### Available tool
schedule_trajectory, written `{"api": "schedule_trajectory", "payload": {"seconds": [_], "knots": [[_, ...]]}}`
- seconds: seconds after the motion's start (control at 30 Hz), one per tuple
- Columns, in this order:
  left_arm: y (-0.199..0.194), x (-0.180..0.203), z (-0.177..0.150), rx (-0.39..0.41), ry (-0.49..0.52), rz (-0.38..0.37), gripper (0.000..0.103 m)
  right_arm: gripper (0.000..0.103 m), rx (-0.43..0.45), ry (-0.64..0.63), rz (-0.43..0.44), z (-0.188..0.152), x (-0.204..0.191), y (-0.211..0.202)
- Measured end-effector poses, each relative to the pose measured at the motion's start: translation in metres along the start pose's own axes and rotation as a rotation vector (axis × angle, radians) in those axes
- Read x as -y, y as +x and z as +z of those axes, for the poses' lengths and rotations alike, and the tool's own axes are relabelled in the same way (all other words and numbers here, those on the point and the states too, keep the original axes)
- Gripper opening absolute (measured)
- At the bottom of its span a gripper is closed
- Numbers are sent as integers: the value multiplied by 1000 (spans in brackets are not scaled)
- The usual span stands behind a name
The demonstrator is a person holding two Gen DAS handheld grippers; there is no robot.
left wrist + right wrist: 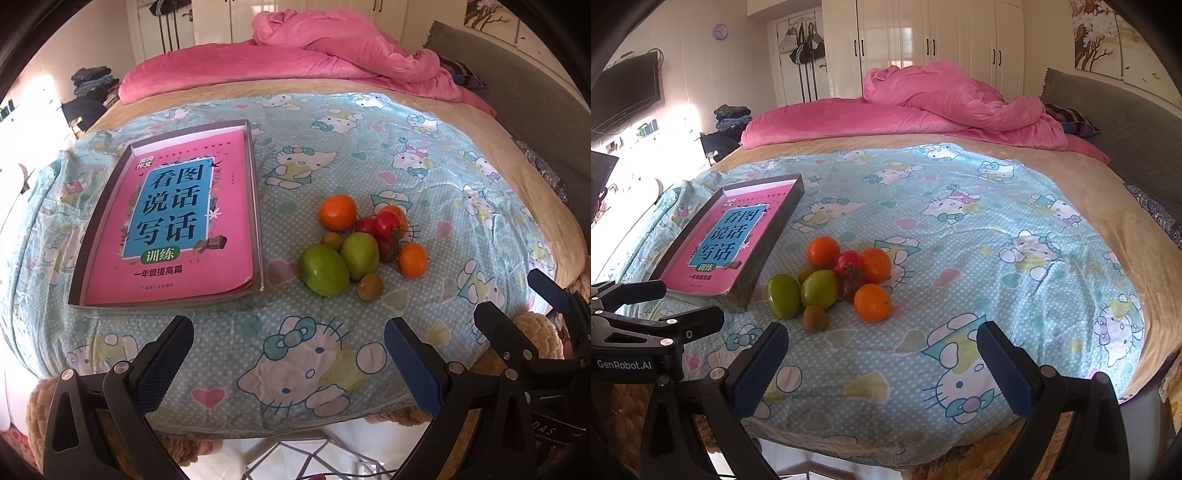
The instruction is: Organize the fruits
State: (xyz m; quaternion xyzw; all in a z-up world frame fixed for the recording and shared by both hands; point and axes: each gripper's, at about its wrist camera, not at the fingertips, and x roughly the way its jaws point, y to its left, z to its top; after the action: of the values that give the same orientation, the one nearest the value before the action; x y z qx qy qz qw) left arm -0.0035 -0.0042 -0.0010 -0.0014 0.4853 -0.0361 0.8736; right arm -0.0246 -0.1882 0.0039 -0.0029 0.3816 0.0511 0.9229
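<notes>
Cartoon-cat sheet [960, 258] covers bed [1089, 192] below white wardrobes [923, 48].

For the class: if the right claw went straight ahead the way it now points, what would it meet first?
Probably the cartoon-cat sheet: the open right claw aims just right of the fruit pile, nearest the closest orange. Depth is uncertain.

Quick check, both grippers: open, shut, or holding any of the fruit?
Left gripper: open, holding nothing, short of the fruit pile.
Right gripper: open, holding nothing, also short of the pile.
</notes>
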Motion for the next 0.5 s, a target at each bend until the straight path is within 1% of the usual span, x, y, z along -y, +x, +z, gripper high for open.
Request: {"api": "schedule_trajectory", "payload": {"seconds": [0.5], "knots": [[3, 3, 1, -9, 11, -2, 103, 103, -16, 9, 11, -2, 2, 5]]}}
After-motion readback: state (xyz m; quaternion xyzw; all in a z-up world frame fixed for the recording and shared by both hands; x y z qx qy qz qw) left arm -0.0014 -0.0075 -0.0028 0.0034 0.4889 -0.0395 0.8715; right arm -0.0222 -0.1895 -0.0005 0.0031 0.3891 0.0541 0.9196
